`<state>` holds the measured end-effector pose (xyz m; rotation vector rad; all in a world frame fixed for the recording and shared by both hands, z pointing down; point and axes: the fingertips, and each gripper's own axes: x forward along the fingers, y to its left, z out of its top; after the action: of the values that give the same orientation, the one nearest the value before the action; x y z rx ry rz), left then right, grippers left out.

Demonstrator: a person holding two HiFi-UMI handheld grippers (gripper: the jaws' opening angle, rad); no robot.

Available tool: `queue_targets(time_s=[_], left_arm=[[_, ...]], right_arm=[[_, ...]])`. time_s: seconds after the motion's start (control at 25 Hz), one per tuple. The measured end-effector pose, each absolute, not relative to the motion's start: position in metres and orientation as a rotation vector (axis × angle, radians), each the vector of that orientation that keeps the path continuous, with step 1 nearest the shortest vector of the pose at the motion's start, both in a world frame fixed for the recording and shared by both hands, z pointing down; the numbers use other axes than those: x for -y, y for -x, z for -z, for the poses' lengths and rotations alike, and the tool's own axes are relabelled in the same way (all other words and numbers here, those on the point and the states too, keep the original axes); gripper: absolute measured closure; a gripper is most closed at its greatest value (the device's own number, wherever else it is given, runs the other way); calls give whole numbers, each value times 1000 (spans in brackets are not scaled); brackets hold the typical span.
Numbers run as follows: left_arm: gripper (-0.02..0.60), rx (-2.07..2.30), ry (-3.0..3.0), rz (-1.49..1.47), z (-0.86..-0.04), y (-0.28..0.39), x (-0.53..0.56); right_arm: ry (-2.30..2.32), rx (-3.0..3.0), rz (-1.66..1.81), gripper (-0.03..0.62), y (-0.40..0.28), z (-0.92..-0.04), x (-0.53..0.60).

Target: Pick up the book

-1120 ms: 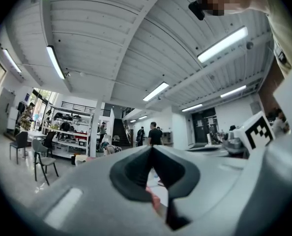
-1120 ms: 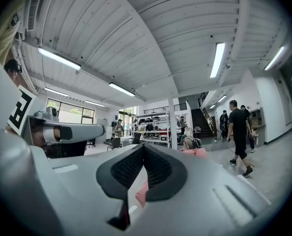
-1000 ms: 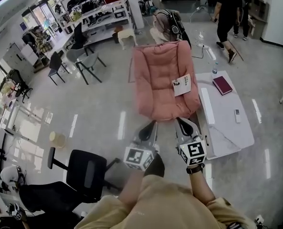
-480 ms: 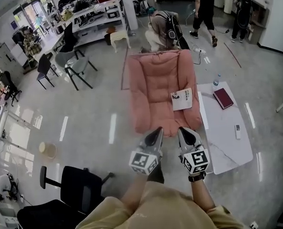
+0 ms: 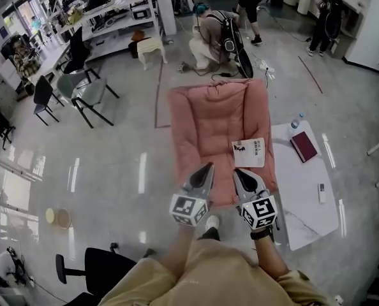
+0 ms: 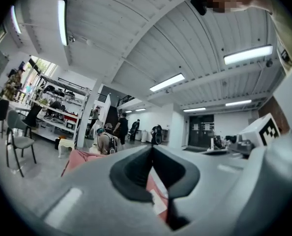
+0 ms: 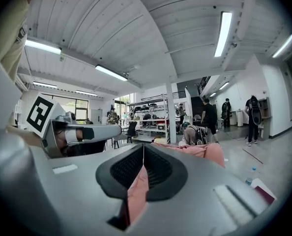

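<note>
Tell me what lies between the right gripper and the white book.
Only a strip of bare pink cushion, seen in the head view, separates the right gripper from the white book.

Pink armchair (image 5: 215,129) ahead of jaws; white book (image 5: 249,152), black print; maroon book (image 5: 303,146) on white desk (image 5: 304,203); grey floor (image 5: 113,145).

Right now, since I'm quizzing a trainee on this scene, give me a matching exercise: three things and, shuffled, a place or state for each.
Things:
1 white book
2 dark red book
3 left claw

Places or states:
A on the white table
B shut, nothing in it
C on the pink chair

Pairs: 1-C, 2-A, 3-B
</note>
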<state>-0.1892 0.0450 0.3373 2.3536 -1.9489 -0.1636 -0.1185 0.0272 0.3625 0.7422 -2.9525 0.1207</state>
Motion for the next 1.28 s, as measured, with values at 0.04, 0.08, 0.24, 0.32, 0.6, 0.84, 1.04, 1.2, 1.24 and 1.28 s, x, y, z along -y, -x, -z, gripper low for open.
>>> queue_targets(time_s=[0.04, 0.08, 0.24, 0.32, 0.6, 0.84, 1.04, 1.2, 1.24, 1.28], left_arm=[[581, 1934, -2365, 152, -339, 199, -34], [581, 1918, -2376, 139, -342, 206, -24], [581, 1822, -2399, 110, -362, 220, 19], [581, 1764, -2416, 61, -377, 219, 39], [581, 1566, -2462, -131, -432, 206, 107], [581, 1425, -2462, -291, -488, 194, 172], [580, 1265, -2506, -476, -538, 169, 212], [580, 1153, -2503, -567, -579, 149, 238], [580, 1126, -2490, -585, -590, 145, 243], [580, 1098, -2475, -609, -601, 141, 248]], right_arm=[[-751, 2953, -125, 585, 128, -363, -16], [-765, 2949, -136, 585, 134, -366, -5], [-852, 2879, -165, 585, 137, -386, 33], [-900, 2834, -199, 585, 129, -402, 50], [-1146, 2708, -418, 585, 85, -462, 120], [-1324, 2620, -670, 585, 57, -525, 179], [-1359, 2564, -814, 563, 48, -581, 196], [-1380, 2522, -908, 545, 46, -625, 204], [-1377, 2500, -945, 545, 47, -638, 204], [-1368, 2475, -986, 545, 47, -651, 204]])
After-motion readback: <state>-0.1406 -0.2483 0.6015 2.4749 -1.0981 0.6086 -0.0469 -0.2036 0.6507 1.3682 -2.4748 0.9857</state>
